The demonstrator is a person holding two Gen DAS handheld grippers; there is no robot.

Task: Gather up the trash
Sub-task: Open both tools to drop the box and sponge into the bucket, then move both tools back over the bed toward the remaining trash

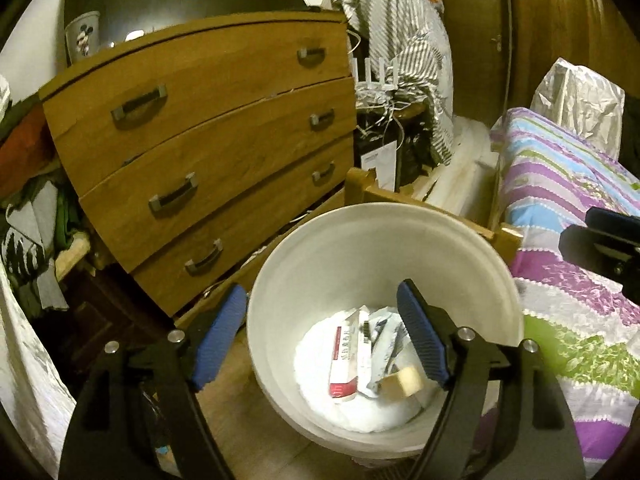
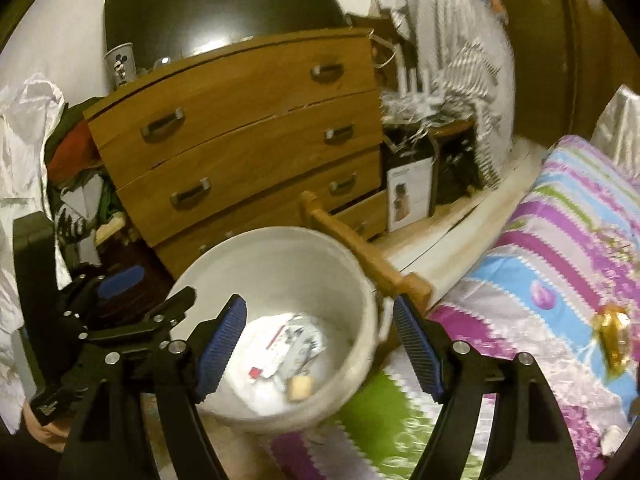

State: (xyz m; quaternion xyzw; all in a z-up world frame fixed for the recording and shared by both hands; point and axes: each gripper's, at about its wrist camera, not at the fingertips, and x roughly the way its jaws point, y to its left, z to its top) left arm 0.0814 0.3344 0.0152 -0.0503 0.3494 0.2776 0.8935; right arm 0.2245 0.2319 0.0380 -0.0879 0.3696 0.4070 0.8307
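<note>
Left gripper (image 1: 322,334): hanging over the near rim of the round white plastic bucket (image 1: 352,240), its blue ribbed pads (image 1: 218,338) standing well apart – nothing is sitting between them.
Right gripper (image 2: 320,346): hovering over the bucket's right edge, fingers spread wide and gripping nothing; one pad is lying over the bucket's inside, the other over the bedspread.
Bucket: standing on the wooden floor between the brown three-drawer wooden chest (image 1: 208,136) and the bed, touching or nearly touching the bed's wooden frame rail (image 2: 356,248).
Trash in bucket: a red-and-white printed carton (image 1: 344,364), a crumpled grey-white printed wrapper (image 1: 384,344) and a small tan block (image 1: 406,380) are lying together on the white bottom.
Trash still out: a shiny gold wrapper (image 2: 614,336) is lying on the striped purple, blue and green bedspread (image 2: 540,280), well apart from the bucket – blurred, so its kind is not clear.
Chest top: a white cup with a cartoon mouse print (image 1: 82,36) is standing upright at the left end.
</note>
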